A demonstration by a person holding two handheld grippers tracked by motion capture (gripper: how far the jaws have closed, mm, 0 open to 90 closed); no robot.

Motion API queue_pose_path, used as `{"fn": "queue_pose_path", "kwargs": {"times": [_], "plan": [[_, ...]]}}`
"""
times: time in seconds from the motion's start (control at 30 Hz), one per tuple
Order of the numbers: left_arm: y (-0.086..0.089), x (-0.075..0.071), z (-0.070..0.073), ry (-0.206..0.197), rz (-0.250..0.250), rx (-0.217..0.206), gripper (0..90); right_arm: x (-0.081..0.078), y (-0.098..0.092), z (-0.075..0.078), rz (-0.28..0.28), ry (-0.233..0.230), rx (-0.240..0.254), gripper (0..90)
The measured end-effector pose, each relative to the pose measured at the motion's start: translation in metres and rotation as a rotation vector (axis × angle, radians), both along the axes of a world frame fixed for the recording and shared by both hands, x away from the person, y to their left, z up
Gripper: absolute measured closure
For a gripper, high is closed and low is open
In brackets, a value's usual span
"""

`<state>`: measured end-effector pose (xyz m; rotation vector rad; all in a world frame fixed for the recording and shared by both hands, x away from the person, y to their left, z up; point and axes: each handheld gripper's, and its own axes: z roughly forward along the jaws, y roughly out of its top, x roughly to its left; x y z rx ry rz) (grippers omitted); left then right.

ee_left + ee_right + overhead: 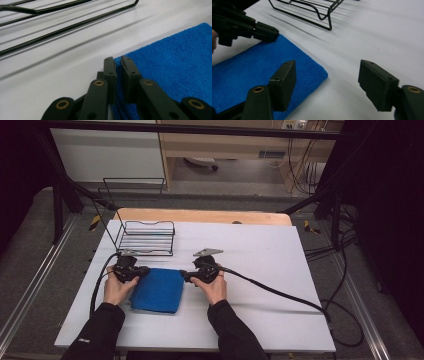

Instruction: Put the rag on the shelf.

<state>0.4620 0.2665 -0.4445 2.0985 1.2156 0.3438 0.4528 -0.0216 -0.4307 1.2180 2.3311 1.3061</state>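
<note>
A folded blue cloth (157,291) lies on the white table (260,250) between my two hands. My left gripper (145,271) is at the cloth's far left corner. In the left gripper view its jaws (118,61) are shut on that corner of the blue cloth (175,57), with the fabric pinched between the pads. My right gripper (184,276) is at the cloth's far right corner. In the right gripper view it (327,75) stands open: one jaw is over the blue cloth (249,70), the other over bare table. The left gripper (265,31) also shows there, at the cloth's far corner.
A black wire rack (147,239) stands on the table just beyond the cloth, its base wires close to the left gripper (50,10). A cable (280,292) trails from the right gripper across the table to the right. The table's front edge is near the person's forearms.
</note>
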Motion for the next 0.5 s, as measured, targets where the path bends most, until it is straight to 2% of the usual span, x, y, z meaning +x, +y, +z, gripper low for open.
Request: {"fn": "queue_pose_path", "kwargs": {"times": [0.13,0.27,0.5], "plan": [[-0.001,0.000,0.000,-0.006,-0.005,0.008,82.2,0.009,0.014,-0.011,-0.006,0.033,-0.033,41.8],[-0.001,0.000,0.000,-0.009,-0.010,0.009,82.0,0.011,0.021,-0.016,0.002,0.034,-0.068,48.8],[-0.001,-0.001,-0.001,-0.018,-0.015,0.011,81.8,0.012,0.024,-0.022,0.009,0.086,-0.069,65.1]]}}
